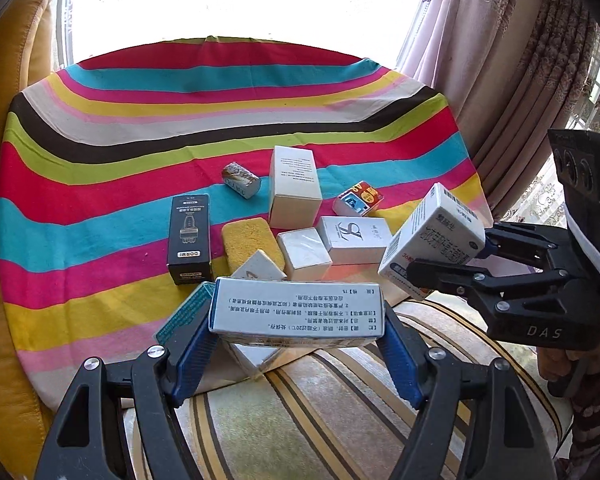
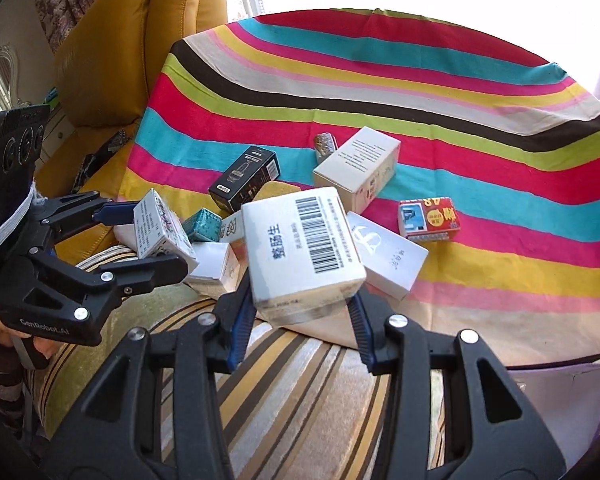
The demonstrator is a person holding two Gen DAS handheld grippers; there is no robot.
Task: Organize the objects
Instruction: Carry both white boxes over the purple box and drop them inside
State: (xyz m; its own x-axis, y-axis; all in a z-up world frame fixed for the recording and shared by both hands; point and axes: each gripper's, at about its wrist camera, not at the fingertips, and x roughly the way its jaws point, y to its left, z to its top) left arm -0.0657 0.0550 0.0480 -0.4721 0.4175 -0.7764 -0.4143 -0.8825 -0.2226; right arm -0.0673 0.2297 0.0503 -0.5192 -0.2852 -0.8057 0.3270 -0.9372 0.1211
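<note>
My left gripper (image 1: 296, 332) is shut on a blue-and-white medicine box (image 1: 296, 308) printed with text, held flat across its blue pads above the pile. The right wrist view shows that left gripper (image 2: 144, 240) at the left edge with its box (image 2: 160, 228). My right gripper (image 2: 300, 304) is shut on a white box with a barcode (image 2: 304, 248), tilted between the fingers. In the left wrist view, the right gripper (image 1: 452, 260) and its white box (image 1: 432, 240) hang at the right. Both boxes are lifted off the striped cloth (image 1: 140, 128).
On the cloth lie a black box (image 1: 189, 236), a yellow sponge (image 1: 252, 240), a tall white box (image 1: 294, 188), a silver wrapped roll (image 1: 240, 180), a red-and-blue box (image 1: 358, 200), a white logo box (image 1: 356, 236) and a teal box (image 2: 202, 224). A striped cushion (image 1: 340, 408) lies below, a yellow armchair (image 2: 112, 52) left.
</note>
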